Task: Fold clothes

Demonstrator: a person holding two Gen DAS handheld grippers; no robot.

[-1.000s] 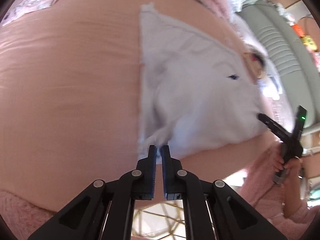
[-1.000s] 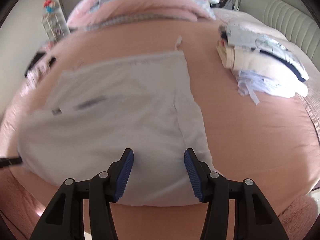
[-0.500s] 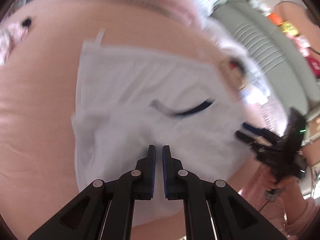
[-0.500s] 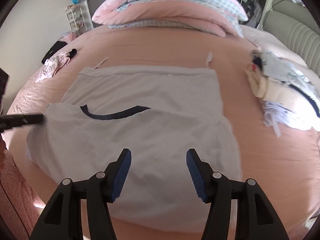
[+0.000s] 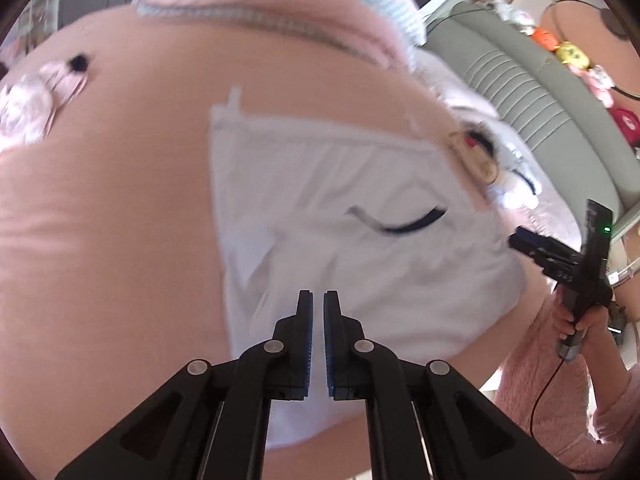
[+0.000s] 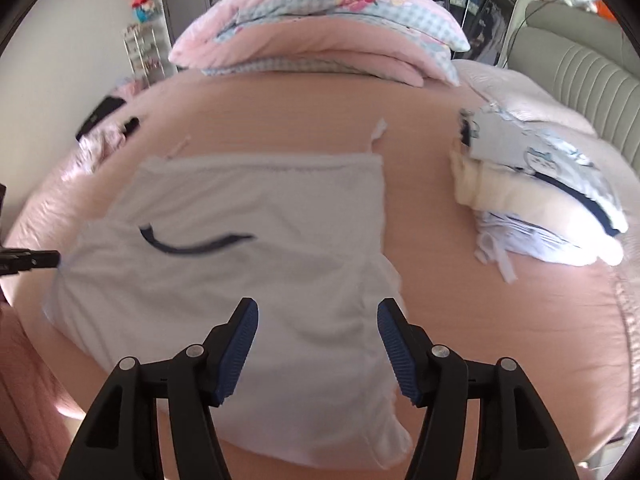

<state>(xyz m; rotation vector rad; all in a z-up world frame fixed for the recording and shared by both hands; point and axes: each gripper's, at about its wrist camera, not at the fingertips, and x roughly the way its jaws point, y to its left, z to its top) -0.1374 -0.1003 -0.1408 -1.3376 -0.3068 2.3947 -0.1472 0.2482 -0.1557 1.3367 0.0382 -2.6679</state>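
White garment (image 6: 256, 264) lies spread flat on the pink bed (image 6: 460, 320), just beyond and beneath both sets of fingers. Left gripper (image 5: 316, 300): fingers pinched nearly together, nothing between them, above the cloth's near edge. Right gripper (image 6: 318, 312): fingers wide and opening, empty, cloth below. Dark strap (image 6: 192, 244) lies ahead of the right fingers. Folded pile (image 6: 540, 204) off to their right.

Bedroom in daylight — big bed (image 6: 280, 120) with a peach-pink sheet, folded pink duvet (image 6: 320, 36) at the far end, ribbed grey-green headboard (image 6: 580, 76), pale wall (image 6: 60, 60).
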